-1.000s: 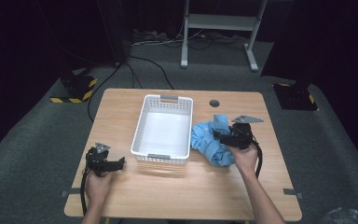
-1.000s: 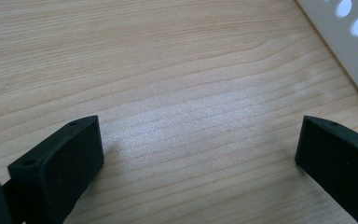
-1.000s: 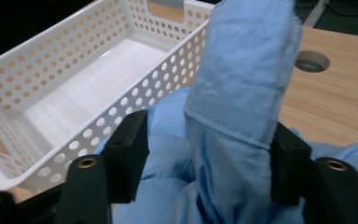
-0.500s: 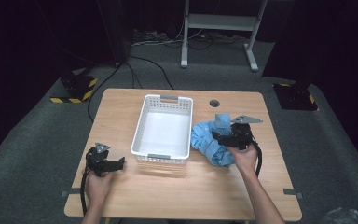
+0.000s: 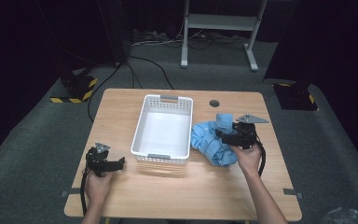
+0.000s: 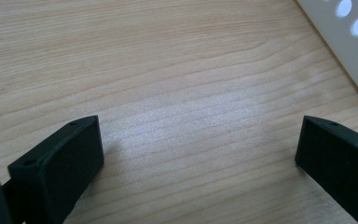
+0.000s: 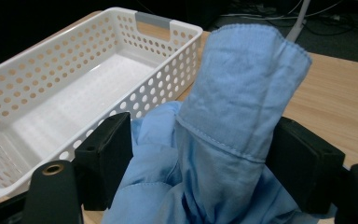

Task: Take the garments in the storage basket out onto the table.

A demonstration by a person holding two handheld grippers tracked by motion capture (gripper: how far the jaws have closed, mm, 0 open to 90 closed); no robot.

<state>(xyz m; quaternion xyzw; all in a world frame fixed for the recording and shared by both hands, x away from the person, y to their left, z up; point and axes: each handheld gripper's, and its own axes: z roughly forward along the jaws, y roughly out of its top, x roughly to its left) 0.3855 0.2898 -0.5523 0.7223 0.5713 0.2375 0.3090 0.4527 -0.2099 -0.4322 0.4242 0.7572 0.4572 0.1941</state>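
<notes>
The right gripper [image 5: 225, 135], jaws spread around a limp, light blue cloth [image 7: 223, 135] at the basket's [image 5: 142, 124] three o'clock, likely best pinched at a raised fold, while the left gripper [image 6: 198, 154] gaped empty.

Dark rm, grey carpet [image 5: 37, 140], wood table [image 5: 205, 186]

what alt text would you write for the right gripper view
A bunched light blue fabric garment stands up between the right gripper's two black fingers, which sit on either side of it. Behind, to the left, an empty white perforated plastic basket rests on the light wooden table.
</notes>
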